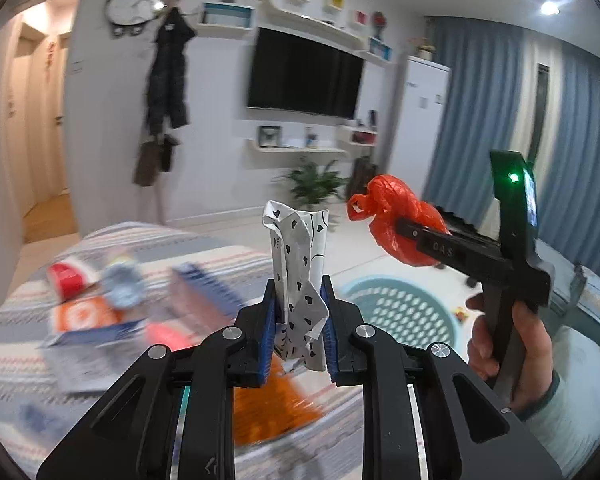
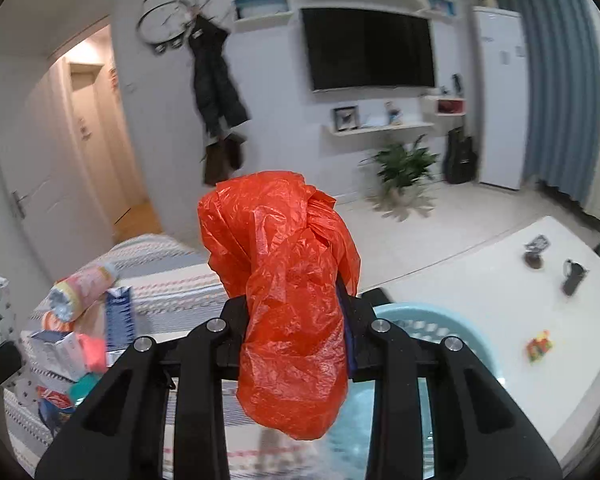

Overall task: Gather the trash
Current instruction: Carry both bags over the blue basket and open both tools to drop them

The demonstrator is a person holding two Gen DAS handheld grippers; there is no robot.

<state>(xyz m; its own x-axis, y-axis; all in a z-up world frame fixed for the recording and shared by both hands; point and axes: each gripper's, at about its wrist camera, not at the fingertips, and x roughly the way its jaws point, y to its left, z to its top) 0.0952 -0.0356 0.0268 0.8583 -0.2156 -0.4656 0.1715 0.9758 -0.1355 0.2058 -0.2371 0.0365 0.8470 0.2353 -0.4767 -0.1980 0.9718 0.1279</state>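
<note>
Both hand-held grippers are clamped, left (image 1: 299,322) on upright spotted paper (image 1: 298,264), right (image 2: 298,334) on an orange bag (image 2: 288,300), the right nearer the teal basket (image 1: 400,308) below.

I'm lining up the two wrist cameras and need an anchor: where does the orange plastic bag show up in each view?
Left wrist view: the orange plastic bag sits right of centre, clamped in the right gripper, above the teal basket.
Right wrist view: the bag fills the centre, gripped between the jaws, hanging down over the basket.
Shared landmark: the wall-mounted TV.
</note>
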